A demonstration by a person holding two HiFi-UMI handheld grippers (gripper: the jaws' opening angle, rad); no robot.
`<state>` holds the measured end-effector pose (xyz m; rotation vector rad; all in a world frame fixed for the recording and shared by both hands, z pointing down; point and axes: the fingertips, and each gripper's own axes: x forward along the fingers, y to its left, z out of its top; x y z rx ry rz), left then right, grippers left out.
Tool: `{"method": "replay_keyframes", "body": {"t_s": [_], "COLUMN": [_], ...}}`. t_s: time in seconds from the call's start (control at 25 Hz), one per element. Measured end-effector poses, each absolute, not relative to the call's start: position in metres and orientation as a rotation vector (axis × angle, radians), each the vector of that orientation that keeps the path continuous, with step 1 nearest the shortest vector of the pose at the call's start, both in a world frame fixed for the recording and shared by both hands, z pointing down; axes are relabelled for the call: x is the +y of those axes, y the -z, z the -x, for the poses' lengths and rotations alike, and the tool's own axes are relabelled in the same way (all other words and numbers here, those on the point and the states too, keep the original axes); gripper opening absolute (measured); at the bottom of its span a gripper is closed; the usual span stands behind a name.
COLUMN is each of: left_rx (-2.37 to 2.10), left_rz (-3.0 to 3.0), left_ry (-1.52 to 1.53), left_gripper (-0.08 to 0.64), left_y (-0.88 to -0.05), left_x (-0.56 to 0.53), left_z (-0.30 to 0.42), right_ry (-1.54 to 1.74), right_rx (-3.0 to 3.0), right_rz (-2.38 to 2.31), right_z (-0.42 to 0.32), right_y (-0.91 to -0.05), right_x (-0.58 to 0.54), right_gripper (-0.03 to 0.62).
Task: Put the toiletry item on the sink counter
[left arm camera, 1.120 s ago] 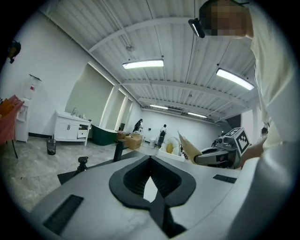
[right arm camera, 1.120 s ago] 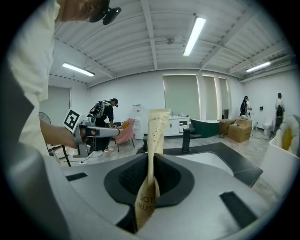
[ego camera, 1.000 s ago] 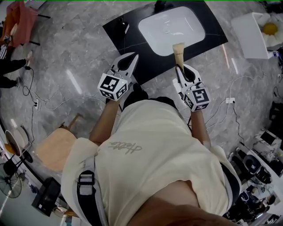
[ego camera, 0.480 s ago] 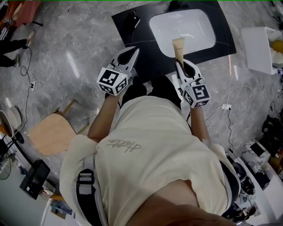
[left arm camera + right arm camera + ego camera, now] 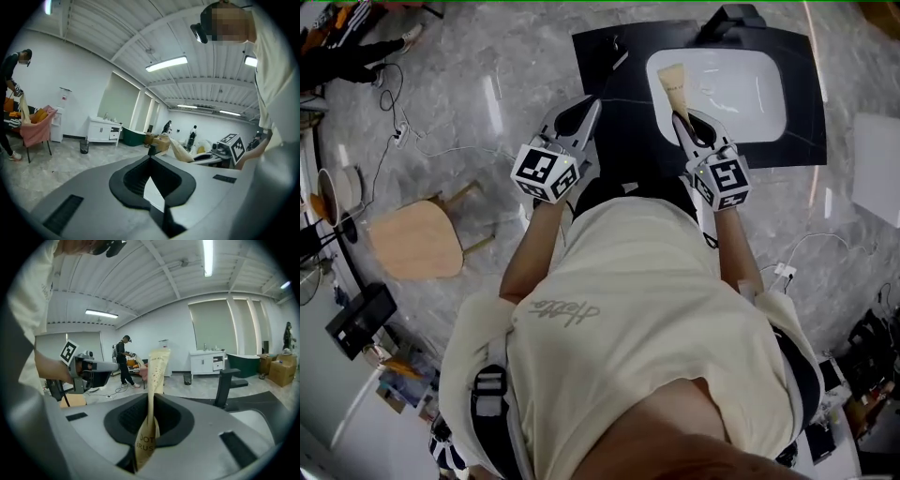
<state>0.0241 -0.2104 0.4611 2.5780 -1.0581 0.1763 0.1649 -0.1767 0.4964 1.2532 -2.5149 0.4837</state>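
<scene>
My right gripper [image 5: 679,118] is shut on a beige toiletry tube [image 5: 672,82]. The tube sticks out forward, its flat end over the left edge of the white basin [image 5: 727,84]. The basin is set in the black sink counter [image 5: 614,70]. In the right gripper view the tube [image 5: 156,367] stands upright between the jaws of that gripper [image 5: 151,398], with dark print on its lower part. My left gripper [image 5: 592,103] hangs over the counter's front left part, shut with nothing in it. The left gripper view shows that gripper [image 5: 151,158] with its tips together.
A black faucet [image 5: 727,19] stands behind the basin. A wooden stool [image 5: 417,239] is on the marble floor at the left, with cables [image 5: 422,150] beside it. A white unit [image 5: 877,169] is at the right. A person [image 5: 13,84] stands far off by a pink-draped chair [image 5: 40,124].
The person has stepped toward the sink, so counter and basin sit nearer the grippers. The tube's end now lies over the basin's left edge. Both grips are unchanged.
</scene>
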Motion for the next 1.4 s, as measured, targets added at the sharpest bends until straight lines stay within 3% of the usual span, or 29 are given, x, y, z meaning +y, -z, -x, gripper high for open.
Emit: {"method": "replay_keyframes", "body": {"t_s": [0.56, 1.4], "left_rx": [-1.326, -1.115], "left_rz": [-2.419, -2.448], "left_ry": [-0.218, -0.21], "left_gripper": [0.003, 0.003], "left_y": [-0.469, -0.522], "left_x": [-0.199, -0.225], "left_z": [-0.02, 0.006], "right_ry": [-0.773, -1.122], "right_rx": [-2.464, -2.15], "right_rz": [-1.065, -1.13], "right_z": [-0.177, -0.124], "right_y": [-0.571, -0.669], "right_x": [-0.207, -0.192], "right_gripper": [0.031, 0.031]}}
